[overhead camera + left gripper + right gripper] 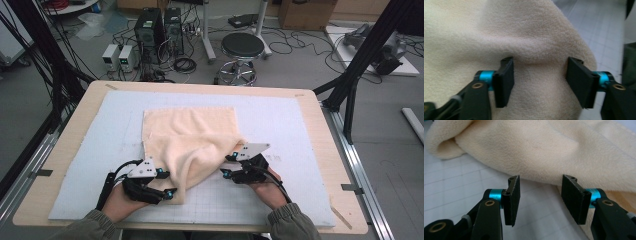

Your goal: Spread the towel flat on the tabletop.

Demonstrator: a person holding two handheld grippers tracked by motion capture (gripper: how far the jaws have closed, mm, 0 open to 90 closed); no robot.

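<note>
A cream towel [192,137] lay on a pale blue gridded mat [280,125] that covered a wooden table [325,150]. The far half of the towel lay flat; the near half was bunched into a soft hump that sagged toward the person's side.

The left gripper [167,184] sat at the towel's near left corner. In the left gripper view its jaws stood about half open, with fleece bulging between the pads [504,81] but not pinched; nothing was held. The right gripper [231,165] sat at the towel's near right edge. In the right gripper view its jaws were also about half open, resting over bare mat just short of the towel's rolled edge [544,176], and they held nothing.

By the look of it, this was a fold in progress, at the point where the near edge had been let go and lay slack rather than neatly laid. The next move would probably call for each gripper to close on the near edge of the towel again at its own corner, taking a single layer rather than the whole hump. Both would then have to lift together and carry the edge evenly toward the towel's far side, so the fold lands square.
</note>
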